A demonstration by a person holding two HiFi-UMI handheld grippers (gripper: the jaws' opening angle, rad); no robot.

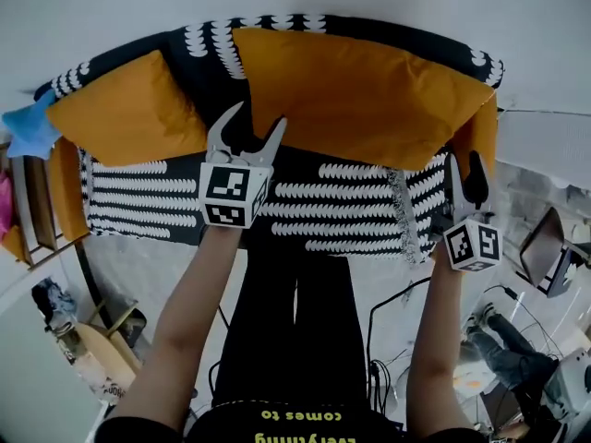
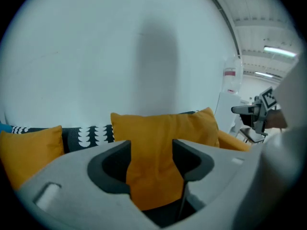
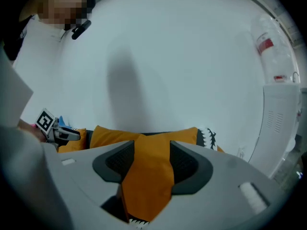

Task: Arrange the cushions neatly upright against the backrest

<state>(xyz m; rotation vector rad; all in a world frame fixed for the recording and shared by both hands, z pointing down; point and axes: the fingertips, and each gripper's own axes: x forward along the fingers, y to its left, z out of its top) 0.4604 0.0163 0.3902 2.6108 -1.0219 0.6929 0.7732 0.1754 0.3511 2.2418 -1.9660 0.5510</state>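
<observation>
**Head view:** two orange cushions lean on the patterned backrest (image 1: 208, 53). The big cushion (image 1: 360, 90) is centre-right and sits a bit skewed, and the left cushion (image 1: 125, 113) is further along. A third one, the end cushion (image 1: 482, 137), is tucked in at the right end. The left tool (image 1: 257, 118) hovers over the striped surface (image 1: 342, 210), right by the big cushion's lower left corner. It's spread wide and holding nothing. The right tool (image 1: 464, 164) is down by the right end, near the end cushion.

**Left gripper view:** jaws well apart. The big cushion (image 2: 158, 128) is framed in the gap but looks to sit beyond them, so this one's empty. The left cushion (image 2: 29, 150) is off to the side.

**Right gripper view:** jaws apart here too. Orange fabric (image 3: 146, 176) lines up in the gap, but nothing looks pinched. I can't tell if it's the big cushion or the end one.

**What could go wrong, imo:** these look soft, so grabbing just a thin corner of the cover could let the filling sag. Then the cushion could flop forward off the backrest or slip free. If the two tools pull unevenly, it'd end up more crooked or bump its neighbour.
</observation>
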